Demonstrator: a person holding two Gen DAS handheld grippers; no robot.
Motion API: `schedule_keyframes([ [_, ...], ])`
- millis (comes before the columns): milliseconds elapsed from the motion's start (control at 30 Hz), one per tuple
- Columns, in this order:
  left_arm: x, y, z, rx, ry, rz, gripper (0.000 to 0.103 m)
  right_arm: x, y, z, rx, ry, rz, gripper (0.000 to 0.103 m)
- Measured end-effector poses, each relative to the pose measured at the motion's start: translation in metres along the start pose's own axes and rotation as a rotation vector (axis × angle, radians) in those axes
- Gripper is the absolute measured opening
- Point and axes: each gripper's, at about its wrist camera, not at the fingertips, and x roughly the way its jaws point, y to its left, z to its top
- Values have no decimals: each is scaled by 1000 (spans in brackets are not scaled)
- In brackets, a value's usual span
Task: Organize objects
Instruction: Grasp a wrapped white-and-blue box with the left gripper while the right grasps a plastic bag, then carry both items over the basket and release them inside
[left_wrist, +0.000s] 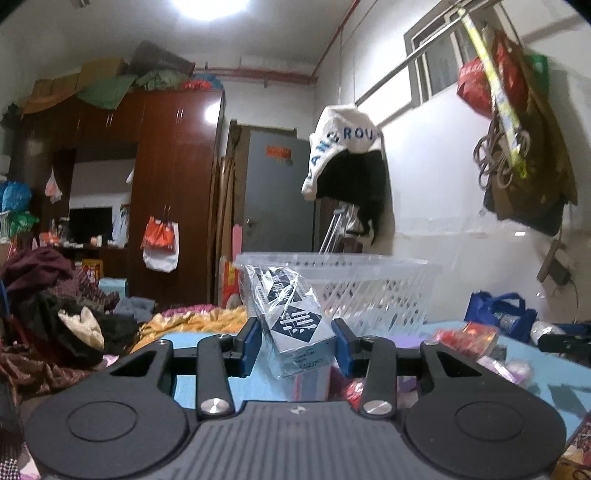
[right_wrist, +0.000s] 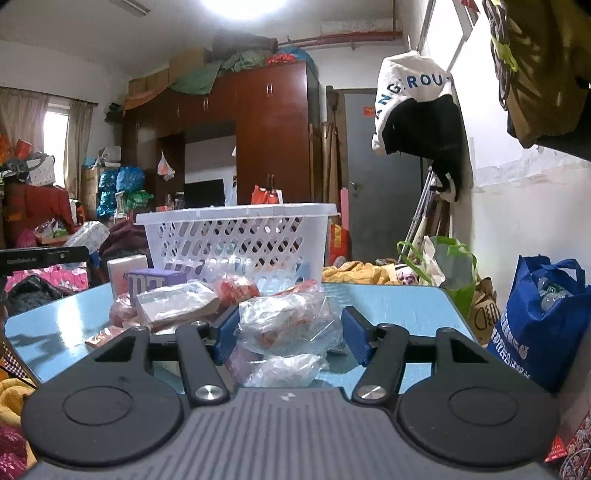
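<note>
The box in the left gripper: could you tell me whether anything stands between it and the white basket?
Nothing visible does. The box, wrapped in clear plastic, is held up in the left gripper right in front of the white basket, whose rim looks unobstructed.

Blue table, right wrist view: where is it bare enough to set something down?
The blue table is bare at its right side, between the packet pile and the right edge, and along its left edge. It is crowded centre-left, before the white basket.

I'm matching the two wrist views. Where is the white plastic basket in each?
Left wrist: white plastic basket right of centre, behind the wrapped box.
Right wrist: basket centre-left, behind the packets.
Shared landmark: the white lettered cap on the wall.
</note>
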Motion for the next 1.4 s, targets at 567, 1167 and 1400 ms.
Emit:
schedule_keyframes([
  [567,103,-12,115,-15,82,-104,46,99,24,146,-27,-62,64,62],
  [1167,115,2,94,-59,149,-98,83,128,23,148,-24,21,73,103],
  [1400,55,7,23,-59,177,-64,87,39,3,49,-5,26,-1,103],
])
